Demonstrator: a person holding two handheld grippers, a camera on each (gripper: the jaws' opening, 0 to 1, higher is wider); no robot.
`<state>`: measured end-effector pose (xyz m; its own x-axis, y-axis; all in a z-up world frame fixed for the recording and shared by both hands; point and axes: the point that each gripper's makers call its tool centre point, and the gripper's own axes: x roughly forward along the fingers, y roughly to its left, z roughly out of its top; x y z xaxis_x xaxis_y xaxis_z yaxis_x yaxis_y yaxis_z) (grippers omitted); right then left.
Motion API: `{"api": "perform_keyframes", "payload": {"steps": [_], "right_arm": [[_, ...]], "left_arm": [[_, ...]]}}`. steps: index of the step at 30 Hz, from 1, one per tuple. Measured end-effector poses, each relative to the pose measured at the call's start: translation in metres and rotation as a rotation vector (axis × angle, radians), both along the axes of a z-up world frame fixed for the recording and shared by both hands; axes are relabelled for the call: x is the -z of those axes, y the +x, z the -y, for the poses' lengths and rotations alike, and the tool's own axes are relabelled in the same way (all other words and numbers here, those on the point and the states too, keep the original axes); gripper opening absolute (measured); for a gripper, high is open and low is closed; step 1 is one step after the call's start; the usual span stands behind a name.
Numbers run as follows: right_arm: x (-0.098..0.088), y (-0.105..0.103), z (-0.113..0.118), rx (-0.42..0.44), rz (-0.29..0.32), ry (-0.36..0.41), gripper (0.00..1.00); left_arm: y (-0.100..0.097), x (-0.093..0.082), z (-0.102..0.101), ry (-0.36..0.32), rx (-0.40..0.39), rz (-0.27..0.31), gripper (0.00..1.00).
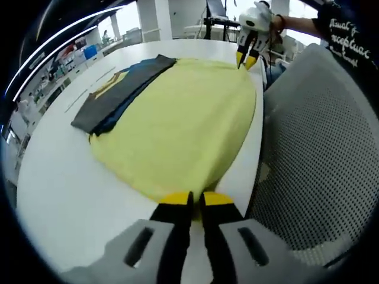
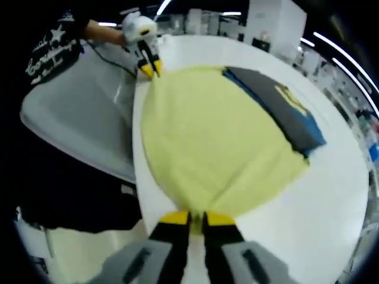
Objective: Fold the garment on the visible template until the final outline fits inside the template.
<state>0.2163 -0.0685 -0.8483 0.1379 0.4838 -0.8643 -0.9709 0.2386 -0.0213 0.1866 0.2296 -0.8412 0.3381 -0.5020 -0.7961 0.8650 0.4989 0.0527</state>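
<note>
Holding the pale yellow fabric garment (image 1: 177, 124) by two corners of its near hem: left gripper (image 1: 196, 200) clenched on cloth at 6 o'clock, right gripper (image 2: 197, 219) likewise at 6. Garment lies flat on the white round-cornered table (image 1: 65, 195), beside a dark grey and blue folded template panel (image 1: 121, 92) at 10. Judged: first fold starting; next, lift hem w/ both and carry toward the panel edge. Person's black shirt w/ white lettering (image 2: 50, 56), unreadable.

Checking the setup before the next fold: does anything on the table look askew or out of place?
Nothing damaged or spilled. The yellow garment lies flat on the white table, both grippers shut on its near edge at opposite ends. It covers one side of the dark template, whose outline is partly hidden.
</note>
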Motion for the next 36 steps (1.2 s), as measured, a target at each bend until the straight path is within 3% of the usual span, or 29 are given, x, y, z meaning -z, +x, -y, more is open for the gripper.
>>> {"api": "perform_keyframes", "payload": {"steps": [18, 22, 36], "right_arm": [[-0.011, -0.018, 0.001, 0.017, -0.016, 0.042, 0.0], [-0.012, -0.026, 0.005, 0.016, -0.028, 0.038, 0.0], [-0.032, -0.049, 0.008, 0.024, -0.068, 0.083, 0.0]], "left_arm": [[-0.016, -0.013, -0.002, 0.007, -0.02, 0.015, 0.0], [-0.027, -0.013, 0.001, -0.048, -0.055, -0.035, 0.0], [-0.051, -0.034, -0.001, -0.09, -0.044, -0.077, 0.0]]}}
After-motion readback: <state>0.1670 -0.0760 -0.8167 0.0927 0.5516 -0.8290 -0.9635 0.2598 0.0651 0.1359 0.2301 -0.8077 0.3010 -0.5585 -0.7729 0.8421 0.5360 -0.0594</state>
